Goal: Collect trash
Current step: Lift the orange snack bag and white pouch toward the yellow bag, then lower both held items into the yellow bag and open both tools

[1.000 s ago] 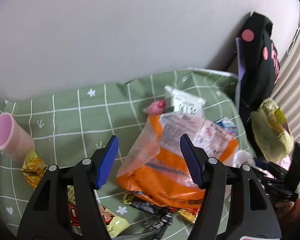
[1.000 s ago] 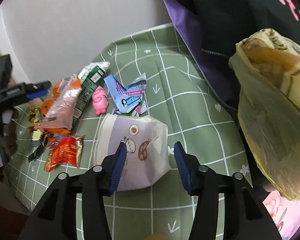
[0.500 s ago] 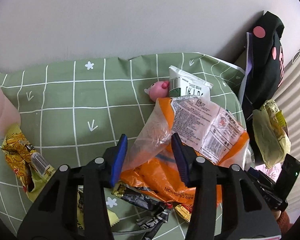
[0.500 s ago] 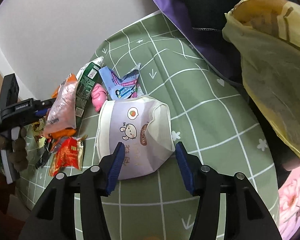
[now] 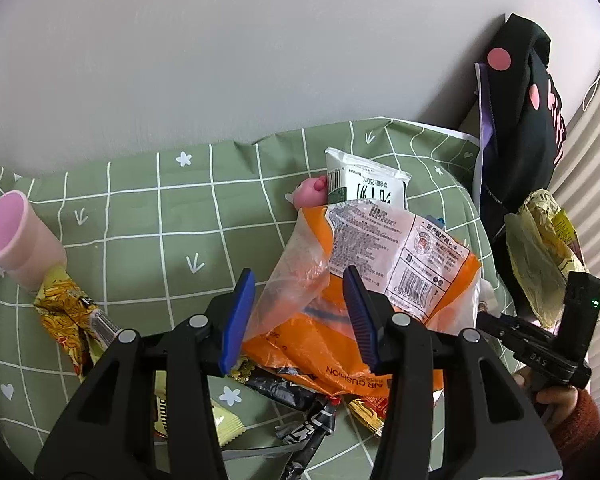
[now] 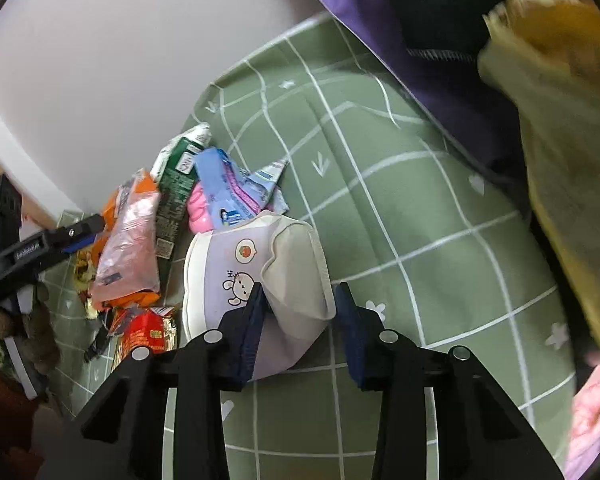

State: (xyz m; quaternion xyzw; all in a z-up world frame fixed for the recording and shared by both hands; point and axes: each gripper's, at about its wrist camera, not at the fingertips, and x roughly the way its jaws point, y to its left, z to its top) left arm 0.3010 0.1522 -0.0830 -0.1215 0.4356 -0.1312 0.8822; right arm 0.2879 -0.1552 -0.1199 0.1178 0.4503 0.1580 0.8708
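Note:
My left gripper (image 5: 298, 316) is open, its blue pads either side of the clear near end of an orange plastic wrapper (image 5: 380, 264) on the green checked cloth (image 5: 140, 216). My right gripper (image 6: 300, 320) is open around the near edge of a white and lilac pouch with a rabbit print (image 6: 256, 264). Behind the orange wrapper lie a green and white carton (image 5: 364, 188) and a small pink toy (image 5: 308, 194). A yellowish bag (image 5: 540, 256) hangs at the right, also seen in the right wrist view (image 6: 560, 128).
A pink cup (image 5: 16, 240) lies at the left by a yellow wrapper (image 5: 68, 312). Dark and yellow wrappers (image 5: 300, 412) lie under the left gripper. A blue packet (image 6: 232, 188) and a red wrapper (image 6: 148, 332) lie near the pouch. Dark clothing (image 5: 520, 120) hangs at the right.
My left gripper has moved in over the orange wrapper, and its jaws have narrowed around the clear end. My right gripper has moved forward so the pouch's edge sits between its pads.

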